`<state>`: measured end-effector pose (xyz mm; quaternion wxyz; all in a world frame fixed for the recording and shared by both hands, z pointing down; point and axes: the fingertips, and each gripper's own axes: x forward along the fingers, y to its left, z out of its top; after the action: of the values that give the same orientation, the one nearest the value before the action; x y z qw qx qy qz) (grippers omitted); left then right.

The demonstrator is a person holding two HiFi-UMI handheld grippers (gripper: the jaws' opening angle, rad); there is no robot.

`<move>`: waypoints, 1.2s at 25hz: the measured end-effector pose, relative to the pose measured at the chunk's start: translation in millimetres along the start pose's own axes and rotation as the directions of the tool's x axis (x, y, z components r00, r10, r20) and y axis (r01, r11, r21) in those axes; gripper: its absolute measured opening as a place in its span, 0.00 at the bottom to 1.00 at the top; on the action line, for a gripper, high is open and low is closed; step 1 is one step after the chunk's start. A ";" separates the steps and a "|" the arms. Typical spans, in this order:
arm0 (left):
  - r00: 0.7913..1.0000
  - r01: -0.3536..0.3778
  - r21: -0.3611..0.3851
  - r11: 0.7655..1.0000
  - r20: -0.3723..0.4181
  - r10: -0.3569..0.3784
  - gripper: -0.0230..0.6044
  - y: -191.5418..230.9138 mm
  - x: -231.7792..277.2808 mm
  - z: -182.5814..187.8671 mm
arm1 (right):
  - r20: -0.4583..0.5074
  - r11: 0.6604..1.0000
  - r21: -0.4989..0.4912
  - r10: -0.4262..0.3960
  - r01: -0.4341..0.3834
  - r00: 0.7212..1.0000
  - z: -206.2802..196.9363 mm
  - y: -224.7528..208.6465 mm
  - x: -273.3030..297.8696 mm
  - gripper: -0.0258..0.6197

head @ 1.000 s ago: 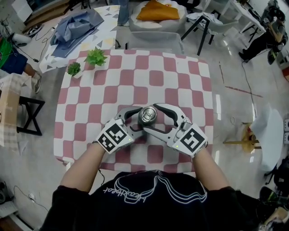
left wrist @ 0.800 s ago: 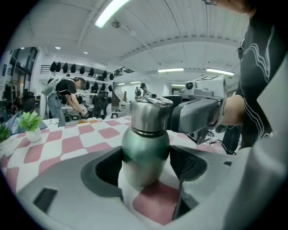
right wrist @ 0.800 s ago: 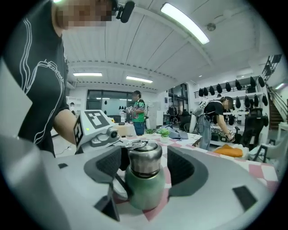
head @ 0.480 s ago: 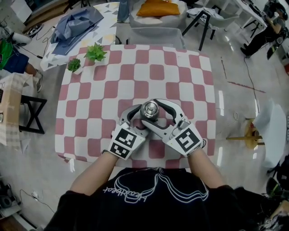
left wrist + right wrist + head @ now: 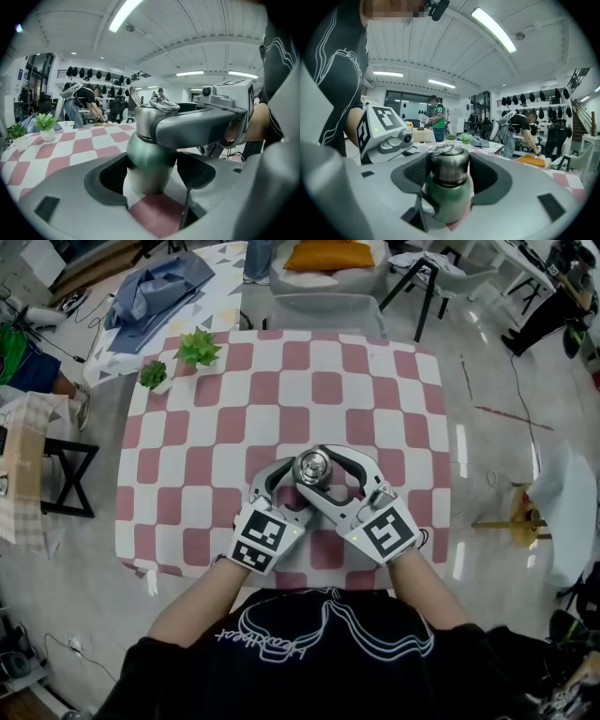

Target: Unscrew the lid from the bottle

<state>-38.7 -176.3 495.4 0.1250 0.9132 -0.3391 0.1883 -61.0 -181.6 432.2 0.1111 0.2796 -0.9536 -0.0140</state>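
Under both the left tongs (image 5: pixel 284 486) and the right tongs (image 5: pixel 323 474) spreads a table (image 5: pixel 187 474) in pink-and-white checks. Beyond them, far left, stand two potted plants (image 5: pixel 199 351) (small, leafy). Farther still sits a grey chair (image 5: pixel 323 310). Right of the right tongs lies pale glossy floor (image 5: pixel 487 427). Strip lights (image 5: pixel 493 29) line the white ceiling (image 5: pixel 440 51).

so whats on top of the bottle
A steel lid sits on the green bottle, with a wire ring lying flat on the lid. The bottle's mouth is hidden under the lid.
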 end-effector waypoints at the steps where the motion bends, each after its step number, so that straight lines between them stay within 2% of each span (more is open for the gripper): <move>1: 1.000 0.003 0.003 1.000 0.000 -0.003 0.57 0.0 0.1 -0.3 | 0.002 1.000 0.005 0.003 -0.003 1.000 -0.3 0.0 0.2 0.45; 8: 0.997 0.071 0.043 0.997 0.007 -0.072 0.57 0.5 0.0 0.9 | 0.006 0.999 0.029 0.034 -0.035 0.999 1.2 -1.2 1.3 0.45; 15: 0.978 0.210 0.114 0.971 -0.013 -0.210 0.57 1.7 0.8 1.5 | -0.015 0.992 0.060 0.110 -0.109 0.994 0.0 -2.4 2.0 0.45; 25: 0.913 0.409 0.201 0.890 -0.095 -0.398 0.57 5.0 4.4 0.1 | -0.071 0.975 0.022 0.224 -0.223 0.972 -3.5 -4.2 6.3 0.45; 30: 0.868 0.497 0.231 0.836 -0.131 -0.480 0.57 4.5 3.7 -1.5 | -0.131 0.956 -0.008 0.288 -0.292 0.949 -6.5 -1.9 5.9 0.45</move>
<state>-39.4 -181.2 498.8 0.0606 0.9708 -0.0631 0.2234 -63.4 -186.2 439.5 0.1771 0.1352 -0.9748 0.0073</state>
